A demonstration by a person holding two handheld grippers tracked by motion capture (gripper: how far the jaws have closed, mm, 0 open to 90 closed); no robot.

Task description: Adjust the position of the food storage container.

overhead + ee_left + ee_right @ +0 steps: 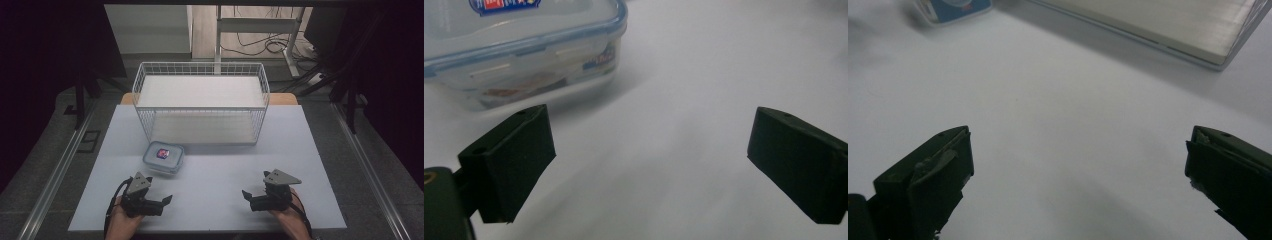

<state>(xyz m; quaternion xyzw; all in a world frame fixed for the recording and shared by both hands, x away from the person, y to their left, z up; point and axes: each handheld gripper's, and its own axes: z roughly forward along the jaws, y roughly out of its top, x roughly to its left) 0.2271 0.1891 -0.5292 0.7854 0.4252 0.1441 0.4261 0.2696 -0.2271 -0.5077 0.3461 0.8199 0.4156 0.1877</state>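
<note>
White desk, both tools wide open

White wire basket (pixel 200 102) stands well beyond both tools on the pale desk (pixel 215 175). Clear lidded container (pixel 163 157), blue-rimmed, sits near the left tool (pixel 167 200), just ahead of its jaws. Left tool and right tool (pixel 246 194) both gape wide, holding nothing, tips facing each other.

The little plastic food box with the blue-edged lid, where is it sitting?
In the high view, the food box sits left of centre on the table, before the wire basket.
</note>
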